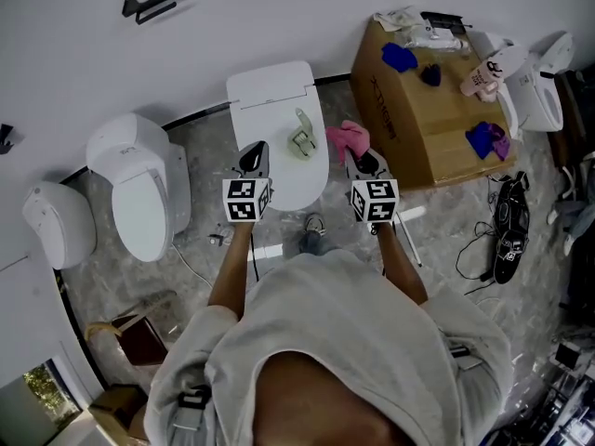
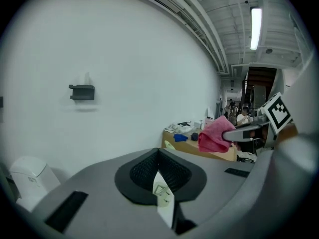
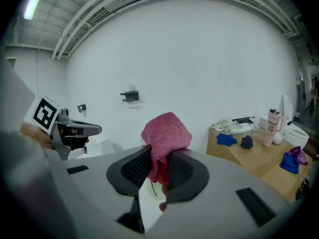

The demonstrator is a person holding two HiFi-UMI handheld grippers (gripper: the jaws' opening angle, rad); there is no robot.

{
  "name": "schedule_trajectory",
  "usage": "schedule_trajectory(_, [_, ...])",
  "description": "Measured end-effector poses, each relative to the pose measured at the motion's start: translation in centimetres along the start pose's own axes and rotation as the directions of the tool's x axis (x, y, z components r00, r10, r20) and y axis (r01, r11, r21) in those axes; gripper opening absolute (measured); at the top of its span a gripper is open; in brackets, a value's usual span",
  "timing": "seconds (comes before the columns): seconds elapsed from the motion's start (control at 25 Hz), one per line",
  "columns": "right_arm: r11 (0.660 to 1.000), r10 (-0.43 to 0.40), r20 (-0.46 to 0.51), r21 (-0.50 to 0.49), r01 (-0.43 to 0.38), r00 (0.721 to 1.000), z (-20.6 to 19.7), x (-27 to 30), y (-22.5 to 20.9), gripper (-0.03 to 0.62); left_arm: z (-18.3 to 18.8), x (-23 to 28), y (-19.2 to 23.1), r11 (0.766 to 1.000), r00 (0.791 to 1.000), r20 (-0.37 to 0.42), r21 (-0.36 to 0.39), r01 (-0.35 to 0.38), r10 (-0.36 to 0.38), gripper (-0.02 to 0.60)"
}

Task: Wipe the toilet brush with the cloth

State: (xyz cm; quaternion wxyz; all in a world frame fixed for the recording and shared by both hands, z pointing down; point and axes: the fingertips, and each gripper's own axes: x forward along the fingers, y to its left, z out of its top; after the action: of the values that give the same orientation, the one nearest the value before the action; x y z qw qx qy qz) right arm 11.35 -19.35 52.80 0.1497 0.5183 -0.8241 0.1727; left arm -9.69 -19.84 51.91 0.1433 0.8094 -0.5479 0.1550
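A pale green toilet brush [image 1: 302,140] lies on the shut lid of the white toilet [image 1: 270,96] in front of me. My left gripper [image 1: 253,156] hangs over the lid's left side, shut and empty; in the left gripper view [image 2: 159,152] the brush [image 2: 160,190] shows through the slit below its pads. My right gripper [image 1: 364,161] is just right of the toilet, shut on a pink cloth [image 1: 348,138] that bunches above its pads [image 3: 158,156]. The cloth [image 3: 167,133] is a short way right of the brush, apart from it.
A second white toilet [image 1: 139,193] and a white fixture [image 1: 56,221] stand at the left. A cardboard box [image 1: 437,119] with blue cloths and a pink bottle [image 1: 483,77] is at the right. Cables and black shoes [image 1: 507,230] lie on the floor.
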Motion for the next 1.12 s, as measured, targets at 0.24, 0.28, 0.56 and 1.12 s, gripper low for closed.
schedule_trajectory(0.24, [0.999, 0.042, 0.001, 0.008, -0.042, 0.999, 1.4, 3.4, -0.8, 0.089, 1.2, 2.3, 0.9, 1.0, 1.0, -0.008, 0.0, -0.024, 0.024, 0.02])
schedule_trajectory(0.28, [0.999, 0.048, 0.002, 0.01, -0.048, 0.999, 1.6, 3.8, -0.7, 0.089, 1.0, 2.5, 1.0, 1.0, 1.0, -0.015, -0.002, -0.025, 0.025, 0.02])
schedule_trajectory(0.56, [0.996, 0.087, 0.008, 0.028, -0.087, 0.996, 2.5, 5.9, 0.8, 0.089, -1.0, 3.1, 1.6, 1.0, 0.997, -0.076, -0.021, -0.019, 0.017, 0.02])
schedule_trajectory(1.12, [0.997, 0.068, -0.087, 0.037, -0.065, 0.994, -1.7, 8.6, 5.1, 0.089, -5.0, 1.9, 4.2, 0.999, 0.987, -0.153, -0.041, 0.032, -0.038, 0.02])
